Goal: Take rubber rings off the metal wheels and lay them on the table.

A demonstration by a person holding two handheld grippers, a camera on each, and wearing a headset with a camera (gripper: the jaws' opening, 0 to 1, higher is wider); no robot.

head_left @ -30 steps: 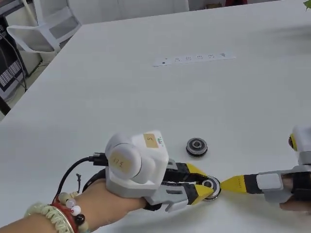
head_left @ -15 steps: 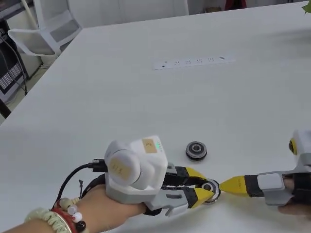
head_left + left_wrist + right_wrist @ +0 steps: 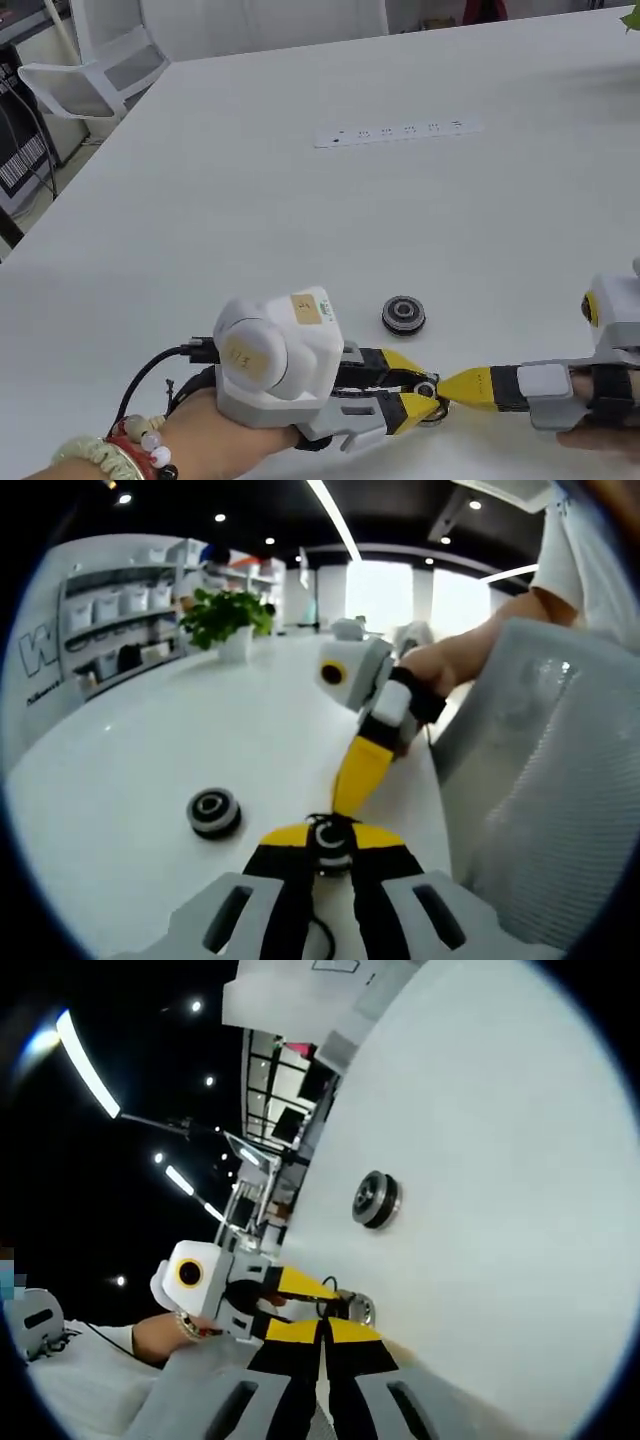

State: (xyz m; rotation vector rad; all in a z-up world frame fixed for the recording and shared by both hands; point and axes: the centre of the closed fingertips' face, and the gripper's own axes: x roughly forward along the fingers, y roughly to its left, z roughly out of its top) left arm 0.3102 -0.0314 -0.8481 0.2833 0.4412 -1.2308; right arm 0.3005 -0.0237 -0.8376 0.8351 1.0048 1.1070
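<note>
Looking at a smooth, matt white table (image 3: 300,220) with a faint sheen. Finding matt black rubber around a polished metal hub on the loose metal wheel (image 3: 403,314). Catching bare, shiny metal on the gripped metal wheel (image 3: 429,386). Noting smooth, slightly glossy white plastic housings, matt black plastic frames and smooth yellow plastic fingertips (image 3: 400,360) on the left gripper (image 3: 424,393) and right gripper (image 3: 446,386). Spotting glossy bracelet beads (image 3: 140,445).

The head view looks down from the table's (image 3: 300,200) near edge. Both gripper views sit low and close, the left facing right, the right facing left. All three share the clamped wheel (image 3: 429,389) and the loose wheel (image 3: 403,314).
</note>
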